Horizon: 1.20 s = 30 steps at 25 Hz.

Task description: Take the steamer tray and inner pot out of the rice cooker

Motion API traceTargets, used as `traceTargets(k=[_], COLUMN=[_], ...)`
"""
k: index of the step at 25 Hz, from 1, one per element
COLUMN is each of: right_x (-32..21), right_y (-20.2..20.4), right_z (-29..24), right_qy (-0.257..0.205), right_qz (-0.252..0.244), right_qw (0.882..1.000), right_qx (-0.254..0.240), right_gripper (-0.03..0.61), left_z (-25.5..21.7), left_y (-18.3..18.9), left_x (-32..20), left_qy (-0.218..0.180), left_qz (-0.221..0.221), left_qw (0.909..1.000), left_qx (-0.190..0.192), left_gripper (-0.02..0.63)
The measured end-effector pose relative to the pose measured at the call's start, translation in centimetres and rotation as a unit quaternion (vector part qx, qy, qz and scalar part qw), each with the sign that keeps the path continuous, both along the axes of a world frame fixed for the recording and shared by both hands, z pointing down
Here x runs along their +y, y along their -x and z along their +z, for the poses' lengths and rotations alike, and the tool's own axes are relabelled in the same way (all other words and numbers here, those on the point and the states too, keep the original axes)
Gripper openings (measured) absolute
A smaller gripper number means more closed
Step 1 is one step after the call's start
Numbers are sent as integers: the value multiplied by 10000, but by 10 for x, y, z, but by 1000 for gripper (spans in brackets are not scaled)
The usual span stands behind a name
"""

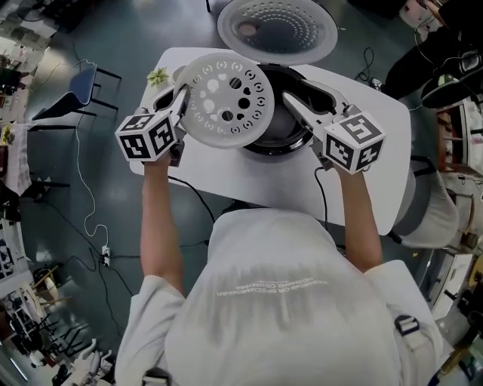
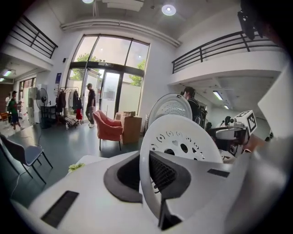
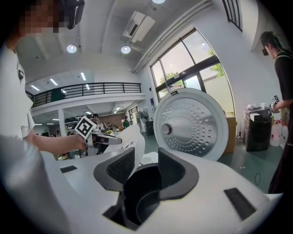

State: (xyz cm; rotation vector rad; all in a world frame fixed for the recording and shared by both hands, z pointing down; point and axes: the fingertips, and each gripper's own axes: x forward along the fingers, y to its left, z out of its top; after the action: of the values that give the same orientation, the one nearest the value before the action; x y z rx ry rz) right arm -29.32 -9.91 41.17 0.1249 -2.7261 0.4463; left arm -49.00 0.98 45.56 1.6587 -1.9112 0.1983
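Left hand-held gripper [image 1: 179, 99] is clamped on the steamer tray [image 1: 229, 102] rim, holding it tilted over the bench [image 1: 226, 170]. Right hand-held gripper [image 1: 291, 102], jaws apart, is at the inner pot [image 1: 281, 124] inside the rice cooker [image 1: 302, 137] near the far edge, lid [image 1: 277, 29] raised.

Open double-height hall of a commercial or institutional building, in use as a workspace; not a domestic kitchen. Grounds: tall glazed entrance doors [image 2: 107, 91], mezzanine with black railing [image 2: 219, 48], recessed ceiling lights [image 2: 168, 9], ceiling air unit [image 3: 137, 23], polished grey floor [image 1: 151, 38] with loose cables [image 1: 77, 162], clothes rack [image 2: 64, 103], pink armchair [image 2: 109, 128], cardboard boxes [image 2: 130, 128], lone white table [image 1: 219, 177].
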Motion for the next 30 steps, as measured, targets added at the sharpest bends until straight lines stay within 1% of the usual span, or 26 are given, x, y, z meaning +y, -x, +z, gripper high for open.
traceTargets(k=[1,2,3,4,6,7,8,10,13,19,25,28,30], right_x=[0,-3,-13,-28,-61,-71,-73,-69,-60,-45,-29,-19,-18], right_y=[-9,-29,-61,-104,-191,-218,-231,-225,-196,-145,-90,-63,-54], right_z=[-2,-7,-14,-25,-46,-54,-59,-60,-50,-38,-29,-18,-7], right_qy=[-11,-40,-111,-227,-472,-532,-546,-513,-441,-356,-271,-179,-123], right_qz=[-56,-29,142,466,1161,1310,1314,1131,870,517,488,532,614], right_qw=[10000,10000,9997,9983,9908,9883,9881,9908,9942,9973,9978,9980,9978], right_qx=[-17,-58,-140,-264,-508,-565,-577,-538,-460,-393,-361,-288,-221], right_gripper=[173,173,173,174,174,173,173,174,175,175,174,175,175], left_z=[-2,-7,-15,-28,-54,-62,-66,-64,-51,-27,-3,11,23], left_y=[-10,-29,-57,-93,-168,-193,-207,-205,-183,-141,-93,-70,-59], left_x=[4,0,-17,-46,-112,-129,-133,-124,-104,-76,-59,-52,-54], left_qy=[-5,-31,-97,-206,-424,-468,-469,-409,-284,-103,36,135,240], left_qz=[-56,-31,139,461,1159,1314,1328,1174,945,605,487,518,564], left_qw=[10000,10000,9998,9985,9913,9889,9887,9911,9940,9973,9984,9983,9979], left_qx=[-12,-42,-111,-223,-453,-506,-515,-483,-466,-402,-301,-238,-210], left_gripper=[37,37,37,37,37,37,37,37,37,38,38,38,38])
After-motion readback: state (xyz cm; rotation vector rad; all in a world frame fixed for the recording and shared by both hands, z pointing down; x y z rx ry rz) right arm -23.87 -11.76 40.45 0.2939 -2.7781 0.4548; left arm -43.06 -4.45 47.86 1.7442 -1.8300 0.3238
